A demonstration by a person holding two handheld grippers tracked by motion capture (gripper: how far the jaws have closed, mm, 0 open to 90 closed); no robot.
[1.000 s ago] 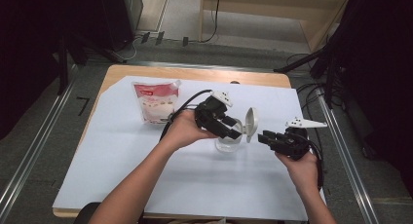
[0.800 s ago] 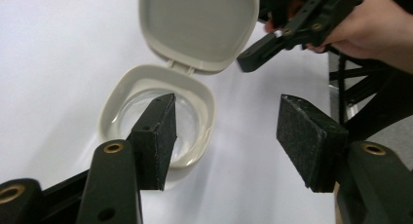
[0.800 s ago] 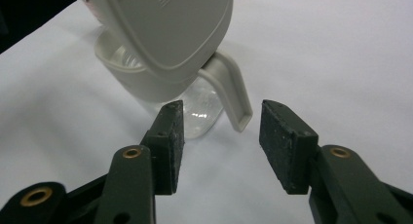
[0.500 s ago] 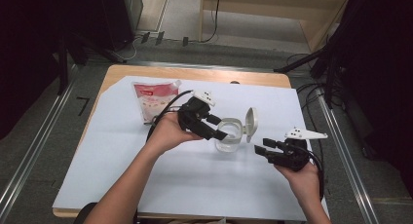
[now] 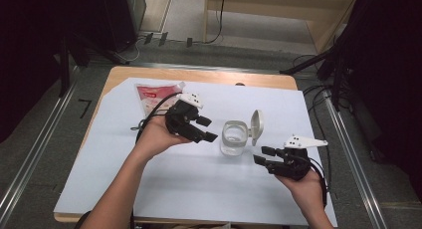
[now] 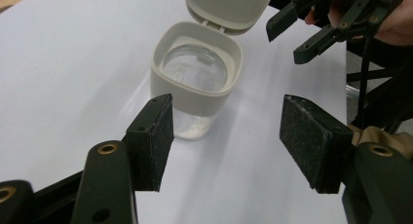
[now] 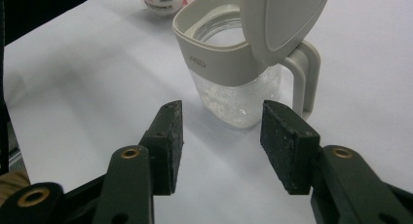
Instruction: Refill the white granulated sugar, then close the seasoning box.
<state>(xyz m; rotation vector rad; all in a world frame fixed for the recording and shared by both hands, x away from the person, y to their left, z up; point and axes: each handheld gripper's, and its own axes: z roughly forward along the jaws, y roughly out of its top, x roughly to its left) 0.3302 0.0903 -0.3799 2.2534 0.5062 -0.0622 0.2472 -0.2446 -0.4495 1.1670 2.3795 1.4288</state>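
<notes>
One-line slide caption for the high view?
Both open grippers, left gripper and right gripper, flank a glass jar with its lid flipped open.

Each black hand-held gripper (image 5: 196, 128) carries a pale three-cornered plate, brass-coloured rivets, rough pads and a black cable.

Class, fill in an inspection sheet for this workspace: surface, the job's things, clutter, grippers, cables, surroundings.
Surface: white sheet over a wooden table.
Job's things: clear jar with beige collar, hinged lid flipped open, upright, handle in the right gripper view.
Clutter: red-and-white pouch lying at the far left.
Grippers: left gripper and right gripper both open, holding nothing, flanking the jar.
Cables: black cable trailing from the left gripper; more on the floor.
Surroundings: grey floor, metal rails, dark stands.
</notes>
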